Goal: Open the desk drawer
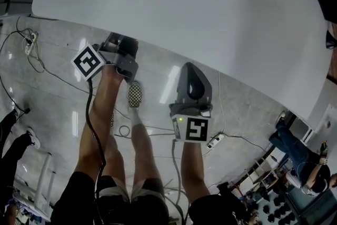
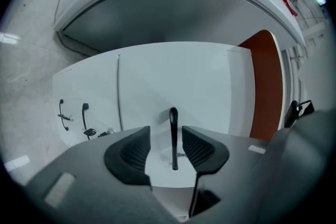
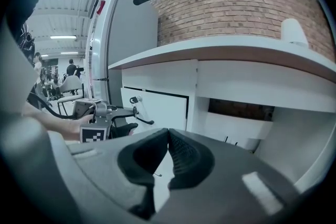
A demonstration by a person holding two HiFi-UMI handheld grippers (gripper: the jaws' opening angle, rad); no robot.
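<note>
The white drawer front (image 2: pixel 173 76) fills the left gripper view, its thin black handle (image 2: pixel 173 126) standing upright. My left gripper (image 2: pixel 167 135) straddles that handle; a gap shows on each side of it, so the pads are not pressing. The right gripper view shows the same left gripper (image 3: pixel 113 119) at the drawer front (image 3: pixel 160 107) under the desk top (image 3: pixel 220 50). My right gripper (image 3: pixel 168 136) is shut with nothing in it, held back from the desk. In the head view both grippers, left (image 1: pixel 122 51) and right (image 1: pixel 192 75), sit below the white desk top (image 1: pixel 184 8).
Two more black handles (image 2: pixel 73 115) show on a panel to the left, and a red-brown panel (image 2: pixel 268 86) on the right. A brick wall (image 3: pixel 236 2) rises behind the desk. Cables and a power strip (image 1: pixel 216 139) lie on the floor by the person's shoe (image 1: pixel 135 95).
</note>
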